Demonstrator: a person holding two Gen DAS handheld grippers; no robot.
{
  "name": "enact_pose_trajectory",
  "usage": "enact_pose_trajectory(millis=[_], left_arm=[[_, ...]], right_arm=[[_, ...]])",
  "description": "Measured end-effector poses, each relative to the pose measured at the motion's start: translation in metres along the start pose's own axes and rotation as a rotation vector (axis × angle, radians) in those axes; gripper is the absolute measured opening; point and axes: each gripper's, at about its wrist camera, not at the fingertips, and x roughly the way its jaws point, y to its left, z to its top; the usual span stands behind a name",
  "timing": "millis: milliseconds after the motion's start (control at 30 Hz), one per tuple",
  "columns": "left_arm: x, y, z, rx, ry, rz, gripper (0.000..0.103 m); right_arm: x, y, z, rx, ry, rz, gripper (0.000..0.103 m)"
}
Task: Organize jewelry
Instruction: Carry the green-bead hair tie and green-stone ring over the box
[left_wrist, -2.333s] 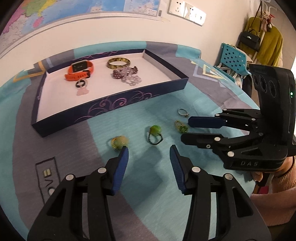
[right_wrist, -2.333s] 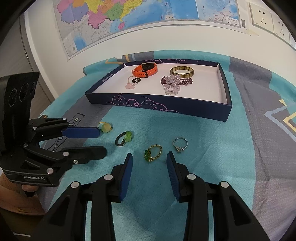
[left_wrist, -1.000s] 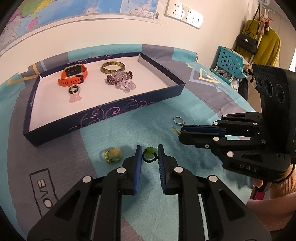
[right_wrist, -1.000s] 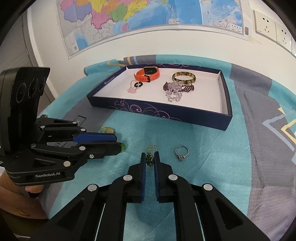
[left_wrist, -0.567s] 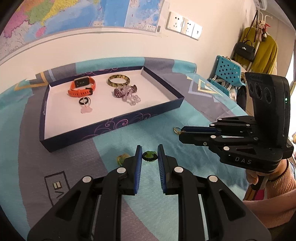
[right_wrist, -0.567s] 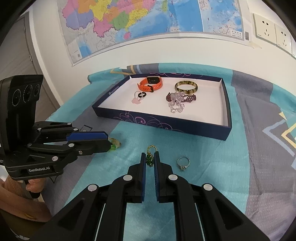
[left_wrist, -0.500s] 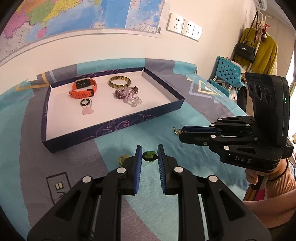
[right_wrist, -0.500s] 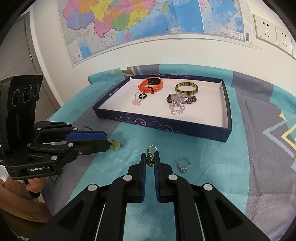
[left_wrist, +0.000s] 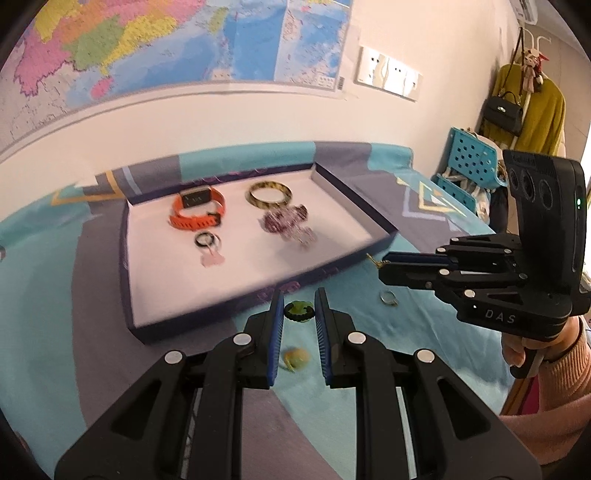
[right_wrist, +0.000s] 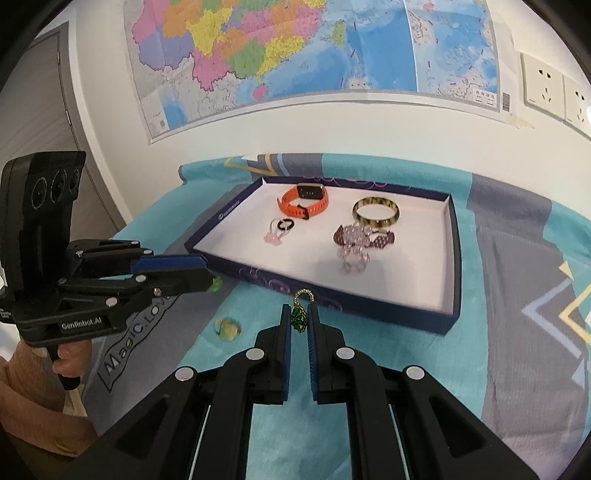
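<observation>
Green beaded ring sits pinched between the left gripper jaws, now lifted off the counter toward the tray ahead. Gold-and-green ring hangs clamped in the right gripper jaws, likewise raised; both likely drop next.

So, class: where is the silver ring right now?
In the left wrist view, the silver ring lies on the teal cloth right of centre, just below the right gripper, outside the tray.

Left wrist view is smeary: the tray's near wall and the purple bead bracelets are just blur. The yellowish ring on the cloth is too fuzzy to make out.
</observation>
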Motion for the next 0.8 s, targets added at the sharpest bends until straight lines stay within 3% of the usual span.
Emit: enact_pose_trajectory(millis=[800], left_arm=[[0.047, 0.036, 0.032, -0.002, 0.052, 0.075, 0.018]], right_arm=[[0.059, -0.016, 0.042, 0.005, 0.040, 0.004, 0.007]])
